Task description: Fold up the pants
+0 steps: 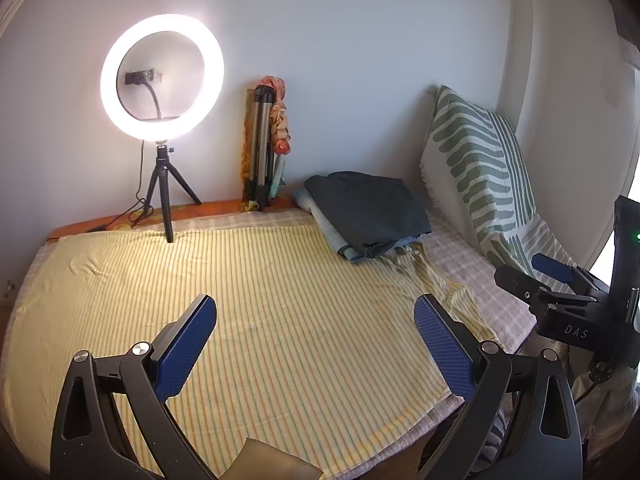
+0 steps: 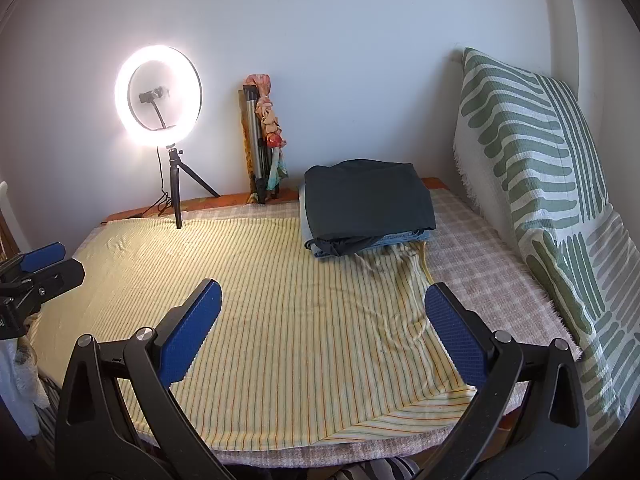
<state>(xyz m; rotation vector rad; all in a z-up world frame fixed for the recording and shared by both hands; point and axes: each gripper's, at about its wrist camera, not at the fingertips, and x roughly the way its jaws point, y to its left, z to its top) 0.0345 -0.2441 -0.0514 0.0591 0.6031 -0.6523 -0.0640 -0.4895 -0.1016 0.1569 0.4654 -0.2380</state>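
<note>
Folded dark pants [image 1: 372, 208] lie on top of folded light blue jeans [image 1: 340, 240] at the far right of the yellow striped sheet [image 1: 240, 300]. The same stack shows in the right wrist view, dark pants [image 2: 368, 204] over jeans [image 2: 400, 238]. My left gripper [image 1: 316, 320] is open and empty above the sheet's near side. My right gripper [image 2: 324, 312] is open and empty above the sheet, well short of the stack. The right gripper also shows at the right edge of the left wrist view [image 1: 560, 280], and the left gripper shows at the left edge of the right wrist view [image 2: 36, 268].
A lit ring light [image 1: 162, 76] on a small tripod stands at the back left. A folded tripod with cloth [image 1: 264, 144] leans on the wall. A green patterned pillow [image 1: 480, 168] stands at the right. The bed's near edge [image 2: 320, 454] is close below me.
</note>
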